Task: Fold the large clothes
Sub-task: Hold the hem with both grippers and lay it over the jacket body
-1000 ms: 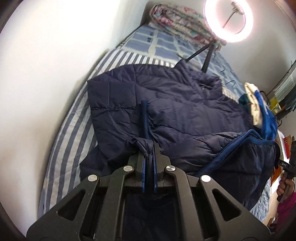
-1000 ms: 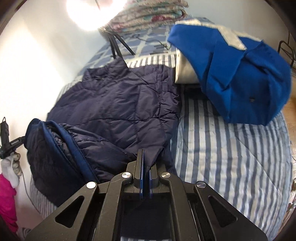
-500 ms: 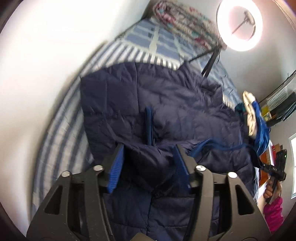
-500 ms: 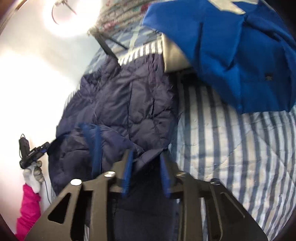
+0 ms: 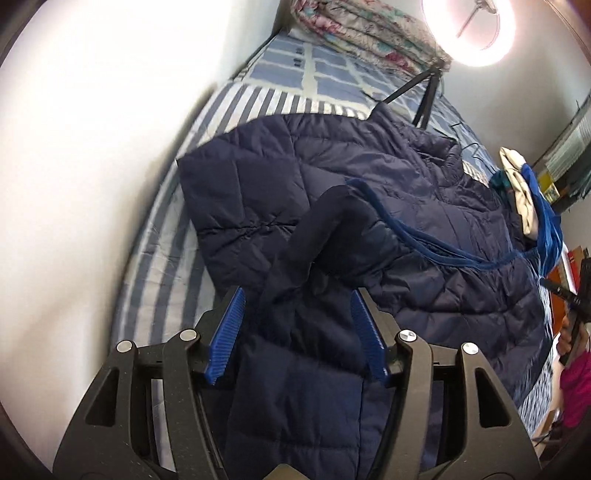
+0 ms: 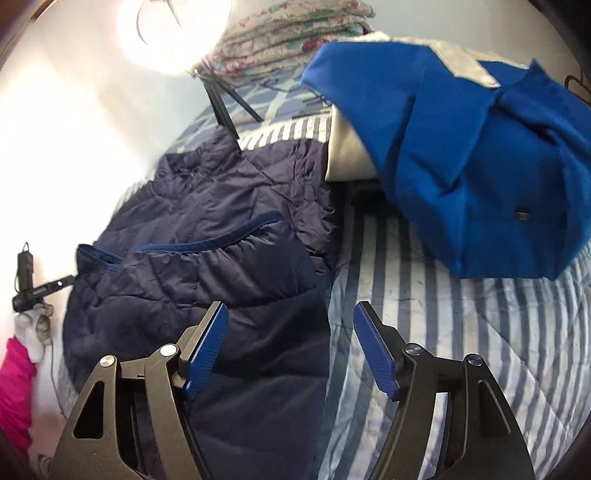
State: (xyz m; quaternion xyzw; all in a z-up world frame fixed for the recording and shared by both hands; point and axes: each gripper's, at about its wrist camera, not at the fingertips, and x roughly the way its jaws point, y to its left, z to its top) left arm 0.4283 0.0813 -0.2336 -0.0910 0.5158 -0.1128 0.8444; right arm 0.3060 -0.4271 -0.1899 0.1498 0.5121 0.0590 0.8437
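Observation:
A navy quilted puffer jacket (image 5: 369,177) lies on the striped bed, its lower part folded up over the body so the blue hem trim (image 5: 436,251) runs across it. It also shows in the right wrist view (image 6: 229,236). My left gripper (image 5: 297,325) is open above the jacket's near edge, with fabric lying between the jaws. My right gripper (image 6: 291,332) is open over the jacket's right edge and the sheet, holding nothing.
The blue-and-white striped bed sheet (image 6: 461,332) carries a bright blue garment (image 6: 461,147) at the right. A ring light on a tripod (image 5: 469,29) and folded floral bedding (image 5: 362,29) stand at the far end. A white wall (image 5: 92,147) runs along the left. A person in pink (image 6: 18,380) holds a device.
Both grippers were shut on the jacket's hem one second ago. They carried it forward over the body, then opened and let it go. The folded part now rests on the jacket.

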